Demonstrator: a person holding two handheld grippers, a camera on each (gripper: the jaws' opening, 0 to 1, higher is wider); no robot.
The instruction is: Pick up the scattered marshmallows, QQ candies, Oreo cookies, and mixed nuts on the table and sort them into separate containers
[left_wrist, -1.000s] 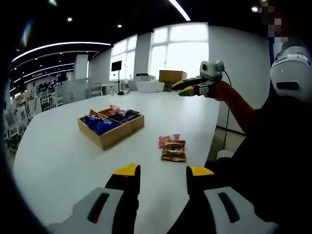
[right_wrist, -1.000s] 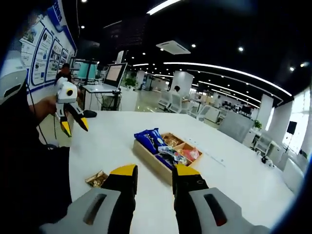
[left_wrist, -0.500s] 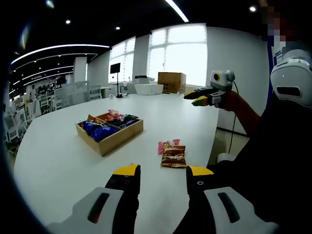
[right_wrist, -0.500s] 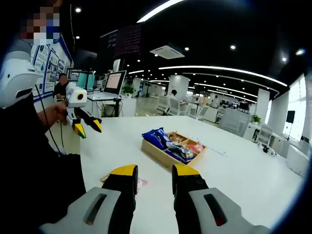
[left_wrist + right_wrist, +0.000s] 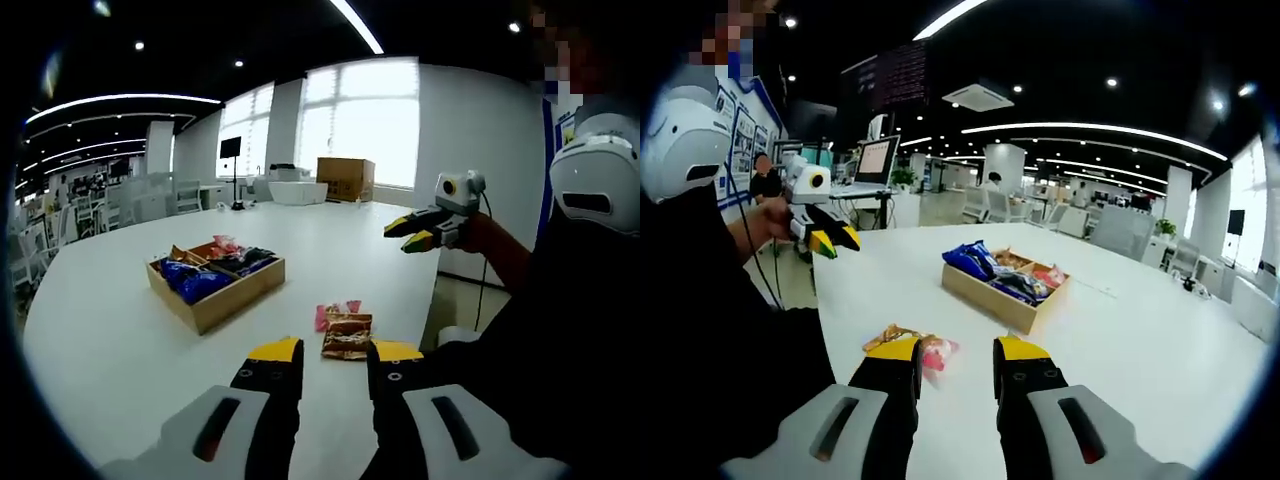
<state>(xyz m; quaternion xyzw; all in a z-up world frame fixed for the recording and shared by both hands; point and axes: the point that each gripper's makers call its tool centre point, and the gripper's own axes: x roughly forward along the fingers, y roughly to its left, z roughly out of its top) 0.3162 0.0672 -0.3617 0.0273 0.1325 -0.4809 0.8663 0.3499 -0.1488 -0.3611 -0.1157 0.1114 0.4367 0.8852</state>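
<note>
White table [image 5: 120,320]: your sorting target, the wooden divided tray [image 5: 215,282], sits mid-table, already holding blue, pink and dark packets, so most of the sort looks done. What's left is two loose packets at the near edge, close to you: a brown snack packet [image 5: 345,336] touching a pink candy packet [image 5: 333,314] just behind it. Your left gripper [image 5: 335,352] is lined up on them, jaws a modest gap apart, empty. Your right gripper [image 5: 955,352] hovers over the same pair, jaws likewise parted, empty. Only one needs to go in.
</note>
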